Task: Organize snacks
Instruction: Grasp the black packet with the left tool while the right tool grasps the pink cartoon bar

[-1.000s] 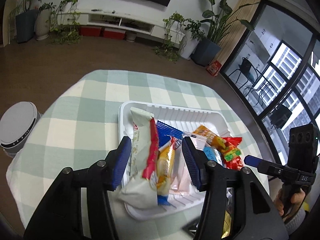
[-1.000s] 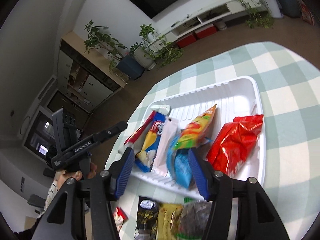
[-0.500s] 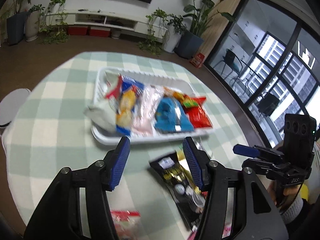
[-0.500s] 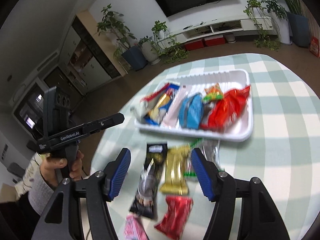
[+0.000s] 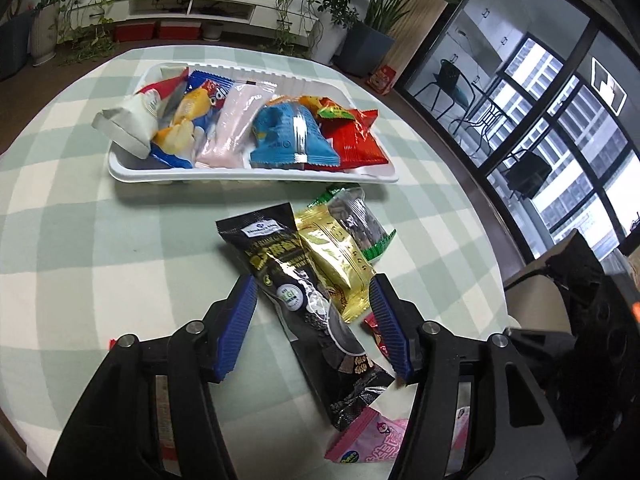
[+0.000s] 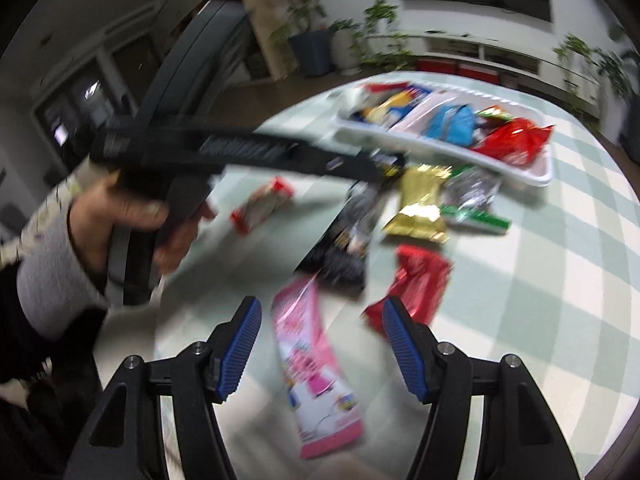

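The white tray [image 5: 256, 178] on the checked tablecloth [image 5: 80, 208] already holds a row of packets, so the sorting looks roughly half done. A black packet [image 5: 296, 280], gold packet [image 5: 336, 264], pink packet [image 6: 316, 368] and red packet [image 6: 416, 284] lie loose near it. The left gripper [image 5: 316, 320] straddles the black packet with jaws spread; the right gripper [image 6: 320, 344] is spread over the pink one. Labels seem too small to read.

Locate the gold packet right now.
In the left wrist view the gold packet lies on the checked tablecloth just in front of the white tray, between the black packet and the clear green-edged bag.
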Demonstrator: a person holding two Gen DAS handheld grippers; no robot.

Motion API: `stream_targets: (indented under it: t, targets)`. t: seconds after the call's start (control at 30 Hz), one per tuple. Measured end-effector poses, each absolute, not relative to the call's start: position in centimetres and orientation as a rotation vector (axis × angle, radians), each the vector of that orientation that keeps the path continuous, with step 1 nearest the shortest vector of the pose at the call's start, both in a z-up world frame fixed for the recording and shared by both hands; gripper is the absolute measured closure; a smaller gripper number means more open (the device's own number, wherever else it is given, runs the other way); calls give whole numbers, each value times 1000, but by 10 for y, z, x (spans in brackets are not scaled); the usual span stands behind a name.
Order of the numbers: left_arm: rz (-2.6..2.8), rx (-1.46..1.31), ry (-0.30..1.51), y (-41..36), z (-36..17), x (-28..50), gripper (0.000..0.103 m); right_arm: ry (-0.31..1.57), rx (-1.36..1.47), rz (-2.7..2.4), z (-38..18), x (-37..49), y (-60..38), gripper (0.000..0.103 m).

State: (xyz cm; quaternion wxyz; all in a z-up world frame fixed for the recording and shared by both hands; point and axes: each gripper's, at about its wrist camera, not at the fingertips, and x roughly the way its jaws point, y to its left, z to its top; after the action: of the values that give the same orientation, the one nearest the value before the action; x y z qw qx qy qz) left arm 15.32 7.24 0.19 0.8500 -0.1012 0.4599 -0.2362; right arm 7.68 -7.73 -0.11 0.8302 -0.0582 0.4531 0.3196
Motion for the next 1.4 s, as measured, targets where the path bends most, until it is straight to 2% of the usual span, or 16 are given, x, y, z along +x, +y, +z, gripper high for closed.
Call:
stream_targets:
  t: [0.23, 0.53, 0.6, 0.7, 0.73, 0.8, 0.87, 0.97, 1.4]
  targets:
    - [-459, -208, 996, 68, -10, 160, 46, 961, -295, 671, -22, 64, -56, 37]
    - [-448, -159, 1017, 53, -23, 159, 46, 945, -370, 659, -28, 60, -50, 39]
    - [-443, -158, 1024, 52, -26, 160, 46, 940, -375, 662, -28, 57, -49, 42]
    - [-441, -158, 1017, 51, -29, 160, 47, 937, -370, 671, -26, 52, -49, 57]
    - [-442, -152, 1014, 50, -29, 160, 47, 937, -364, 676, -26, 52, -50, 64]
    - [-435, -158, 1007, 51, -30, 161, 52, 939, -351, 680, -25, 53, -52, 68]
    - [-427, -169, 1000, 54, -31, 163, 70, 937, -333, 684, -25, 53, -55, 70]
    - [-438, -233, 1006, 63, -35, 167, 81, 953, -262, 700, -23, 56, -62, 72]
    - [-534, -477, 1017, 89, -45, 169, 82, 1078, 458, 834, -39, 88, -134, 72]
